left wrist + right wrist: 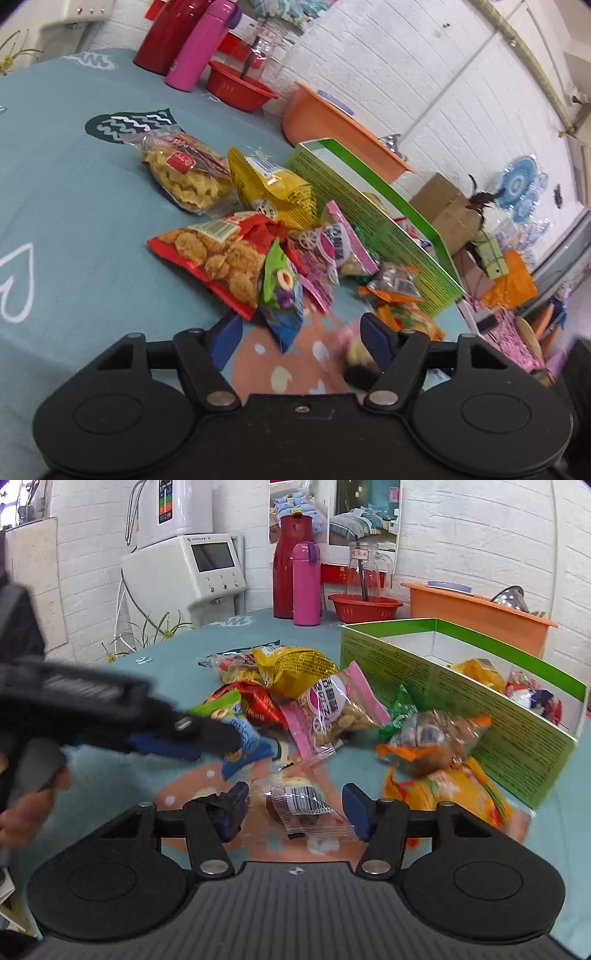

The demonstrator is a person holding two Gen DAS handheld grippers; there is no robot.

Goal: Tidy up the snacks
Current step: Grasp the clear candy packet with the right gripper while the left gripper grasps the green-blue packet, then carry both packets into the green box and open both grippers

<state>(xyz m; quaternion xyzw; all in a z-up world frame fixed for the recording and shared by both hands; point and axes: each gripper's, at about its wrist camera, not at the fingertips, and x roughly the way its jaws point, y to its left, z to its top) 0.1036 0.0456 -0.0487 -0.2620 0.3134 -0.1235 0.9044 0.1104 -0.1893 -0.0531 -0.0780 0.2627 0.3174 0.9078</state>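
Left gripper [299, 334]: jaws wide apart, nothing pinched; green-and-blue packet [282, 295] just ahead.
Right gripper [293, 814]: jaws wide apart, straddling one clear-wrapped snack [299, 801], pads not pressing.
Loose packets on table [74, 206]: about ten, heaped mid-table.
Green box [461, 698]: one, beside heap, at least two packets inside.

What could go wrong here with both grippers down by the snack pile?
The right hand-held gripper is open around a small clear-wrapped snack; its slippery film could slide out. The left hand-held gripper works close by at the blue-green packet, so they could bump. The green box stands near; a swing could knock it.
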